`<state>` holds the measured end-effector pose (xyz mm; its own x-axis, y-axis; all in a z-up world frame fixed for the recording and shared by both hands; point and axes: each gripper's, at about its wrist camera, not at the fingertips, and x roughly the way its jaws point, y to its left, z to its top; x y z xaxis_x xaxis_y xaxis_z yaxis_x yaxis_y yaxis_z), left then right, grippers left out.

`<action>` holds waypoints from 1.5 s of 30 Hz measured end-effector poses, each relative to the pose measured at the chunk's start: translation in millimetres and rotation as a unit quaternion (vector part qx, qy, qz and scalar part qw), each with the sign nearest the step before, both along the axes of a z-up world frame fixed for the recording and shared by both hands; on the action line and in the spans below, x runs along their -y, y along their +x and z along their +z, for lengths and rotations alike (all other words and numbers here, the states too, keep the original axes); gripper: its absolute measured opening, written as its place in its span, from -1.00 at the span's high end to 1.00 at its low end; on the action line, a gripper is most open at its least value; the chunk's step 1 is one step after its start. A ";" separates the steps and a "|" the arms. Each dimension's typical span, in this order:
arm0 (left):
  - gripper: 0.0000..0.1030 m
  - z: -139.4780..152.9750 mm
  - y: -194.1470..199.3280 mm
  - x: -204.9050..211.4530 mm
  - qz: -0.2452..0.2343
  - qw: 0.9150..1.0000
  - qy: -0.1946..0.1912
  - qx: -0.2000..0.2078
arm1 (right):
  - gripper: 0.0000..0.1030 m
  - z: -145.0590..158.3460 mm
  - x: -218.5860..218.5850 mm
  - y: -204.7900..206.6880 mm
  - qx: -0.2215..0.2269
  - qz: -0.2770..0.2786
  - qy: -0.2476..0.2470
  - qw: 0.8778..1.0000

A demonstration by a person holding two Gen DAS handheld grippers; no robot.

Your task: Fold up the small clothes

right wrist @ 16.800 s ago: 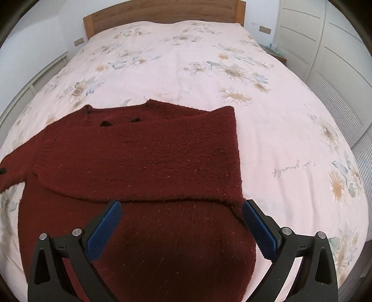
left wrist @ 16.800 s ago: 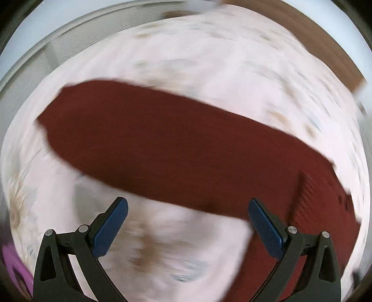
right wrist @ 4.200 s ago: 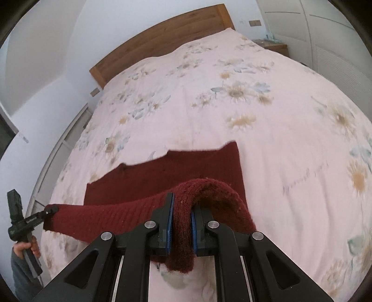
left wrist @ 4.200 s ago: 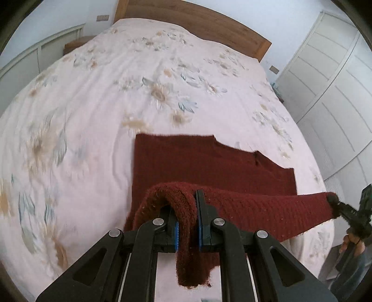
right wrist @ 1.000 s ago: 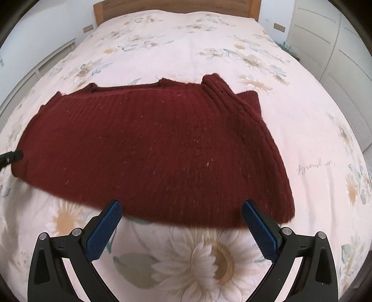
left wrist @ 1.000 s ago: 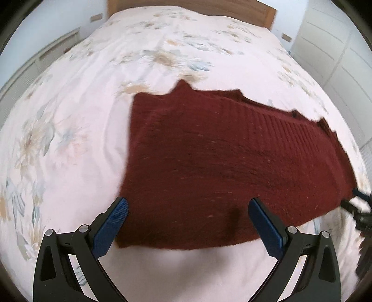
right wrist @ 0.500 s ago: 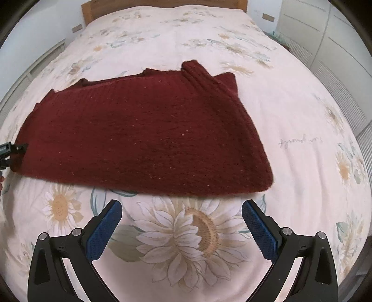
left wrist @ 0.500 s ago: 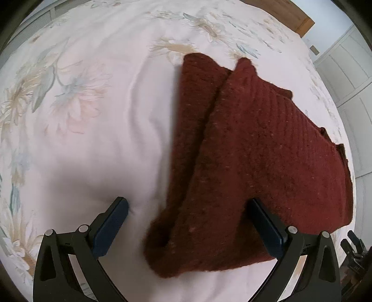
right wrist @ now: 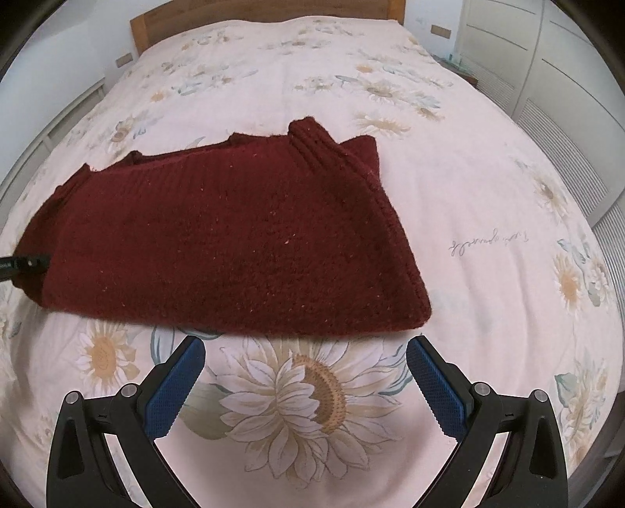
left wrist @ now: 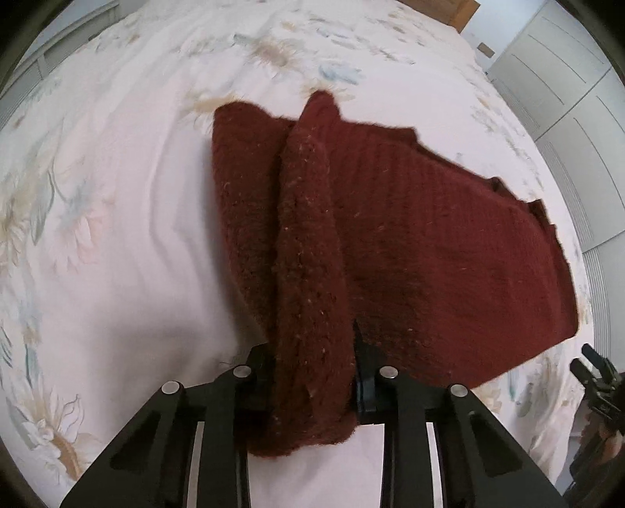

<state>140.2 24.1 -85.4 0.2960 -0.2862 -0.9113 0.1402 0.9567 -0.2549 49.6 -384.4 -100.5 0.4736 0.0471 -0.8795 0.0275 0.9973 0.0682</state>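
A dark red knitted sweater (left wrist: 429, 254) lies folded into a broad band across the flowered bed. My left gripper (left wrist: 312, 351) is at its left end. The jaws are closing, and a thick bunch of the knit stands up between them, pinched by the pads. In the right wrist view that same gripper's tip (right wrist: 27, 263) shows at the sweater's (right wrist: 234, 242) left end. My right gripper (right wrist: 305, 346) stands open just short of the sweater's near edge, over a printed sunflower, with nothing between its fingers. It also shows in the left wrist view as a dark shape (left wrist: 597, 375).
The bed cover (right wrist: 488, 187) is pale pink with a flower print and stretches far beyond the sweater. A wooden headboard (right wrist: 254, 11) closes the far end. White wardrobe doors (right wrist: 566, 58) run along the right side.
The left gripper's jaws stood wide open around the sweater's left end; now they have closed in on a raised bunch of it. The right gripper has drawn back slightly from the near edge, still open.
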 end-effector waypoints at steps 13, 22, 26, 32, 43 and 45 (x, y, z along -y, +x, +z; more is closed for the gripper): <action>0.61 108.0 12.6 122.6 -0.091 0.993 -0.042 0.070 | -0.99 19.7 43.5 -3.4 0.027 -0.022 0.011 0.999; 0.62 80.6 8.6 288.8 -0.198 0.978 -0.017 0.068 | -0.99 29.1 88.5 -9.3 0.031 -0.052 0.001 0.998; 0.62 30.1 -7.5 336.0 -0.214 0.974 0.043 0.057 | -0.99 15.4 100.6 -15.3 0.008 -0.066 0.004 0.998; 0.61 -4.9 -21.0 355.2 -0.212 0.970 0.094 0.074 | -0.99 -2.1 115.5 -25.7 -0.012 -0.082 0.008 0.997; 0.50 2.9 -26.5 351.1 -0.199 0.972 0.100 0.075 | -0.99 -2.1 125.0 -32.4 -0.014 -0.092 0.010 0.996; 0.46 4.9 -25.7 350.0 -0.198 0.973 0.095 0.070 | -0.99 -1.2 125.8 -31.7 -0.014 -0.093 0.009 0.996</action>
